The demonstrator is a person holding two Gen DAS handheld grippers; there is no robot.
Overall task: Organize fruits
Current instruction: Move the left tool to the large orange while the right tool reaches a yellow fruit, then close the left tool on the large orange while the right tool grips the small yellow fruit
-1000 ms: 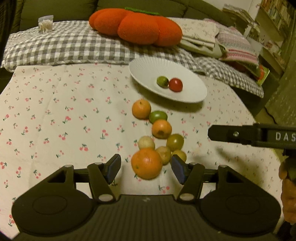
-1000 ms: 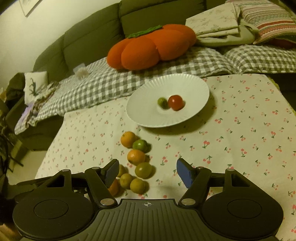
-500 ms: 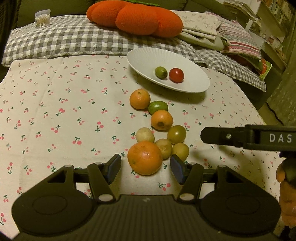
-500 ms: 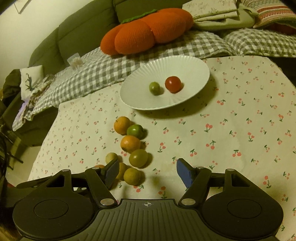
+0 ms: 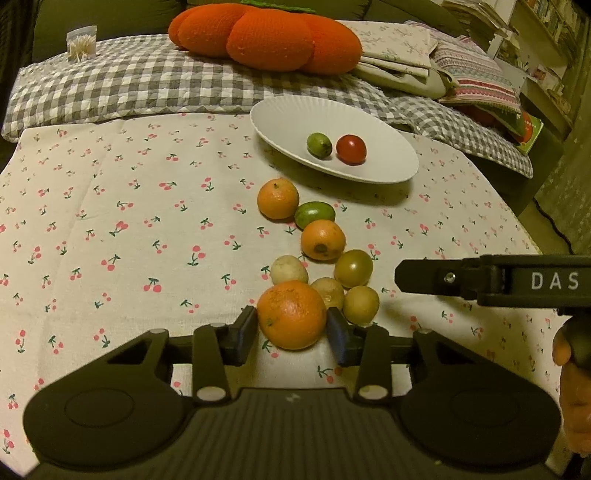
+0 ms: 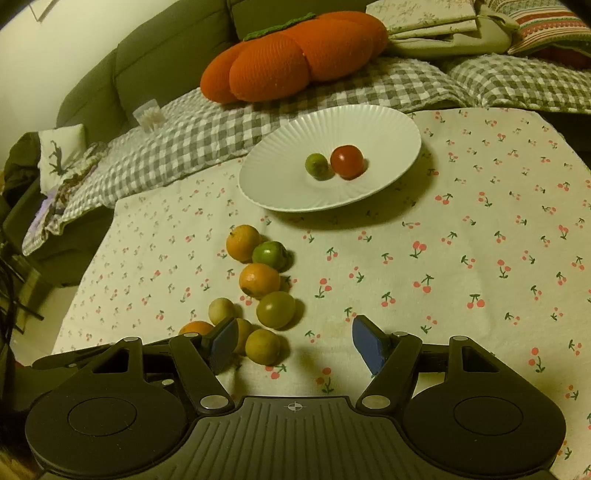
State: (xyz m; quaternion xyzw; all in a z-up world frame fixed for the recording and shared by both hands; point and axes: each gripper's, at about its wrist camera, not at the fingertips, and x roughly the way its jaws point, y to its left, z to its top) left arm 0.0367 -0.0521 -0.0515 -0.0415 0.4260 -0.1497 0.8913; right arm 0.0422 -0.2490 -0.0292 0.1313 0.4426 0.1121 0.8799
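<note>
A large orange (image 5: 291, 314) lies at the near end of a cluster of several small orange, green and yellowish fruits (image 5: 320, 240) on the cherry-print cloth. My left gripper (image 5: 291, 332) has closed in on the large orange, its pads touching both sides. A white plate (image 5: 288, 122) beyond holds a green fruit (image 5: 319, 145) and a red tomato (image 5: 351, 148). My right gripper (image 6: 294, 343) is open and empty, low over the cloth just right of the cluster (image 6: 275, 309). The plate (image 6: 295, 192) shows there too.
A grey checked blanket (image 5: 110, 85) and an orange pumpkin cushion (image 5: 266, 33) lie behind the plate. A small clear box (image 5: 82, 42) sits far left. The right gripper's body (image 5: 491, 280) reaches in from the right. The cloth's edge drops off at right.
My left gripper moved forward around the large orange and its jaws narrowed onto it. My right gripper dropped lower and nearer the cluster, staying open.
</note>
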